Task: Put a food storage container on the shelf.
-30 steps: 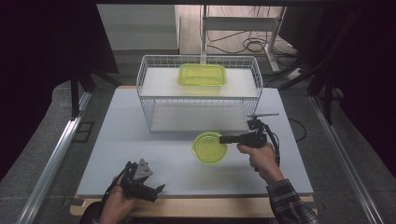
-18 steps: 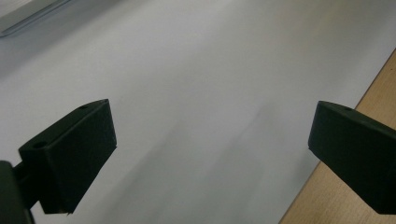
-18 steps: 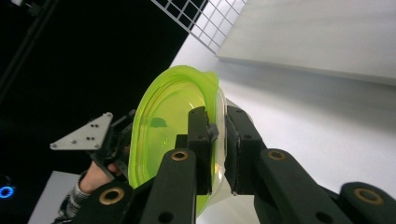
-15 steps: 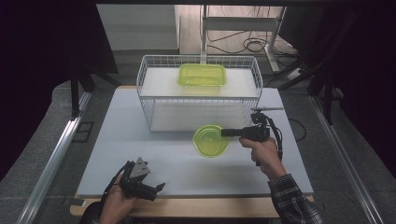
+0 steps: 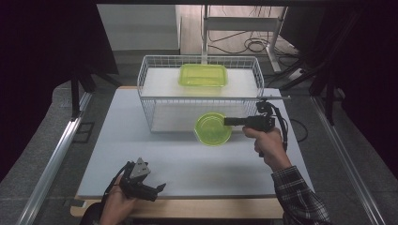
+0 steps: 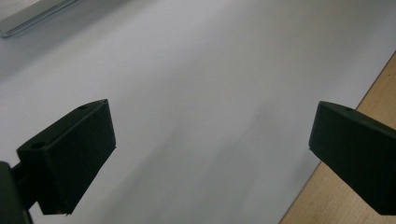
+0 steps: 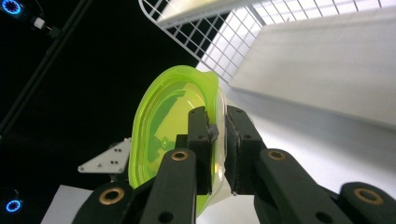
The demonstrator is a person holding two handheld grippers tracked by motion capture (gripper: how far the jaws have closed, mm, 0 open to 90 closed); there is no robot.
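1. Between the jaws of the right tool (image 5: 228,121) sits the rim of a round green bowl (image 5: 212,129). The jaws are pinched tight on it.
2. Ahead of that tool, the bowl hangs above the counter (image 5: 187,161), close to the front of a white wire basket (image 5: 152,101).
3. Past the bowl, on a shelf inside the basket, lies a green box-shaped tub (image 5: 202,75).
4. Down near the counter's front edge, the left tool (image 5: 159,189) has its jaws spread wide and grips nothing. White counter lies under it.
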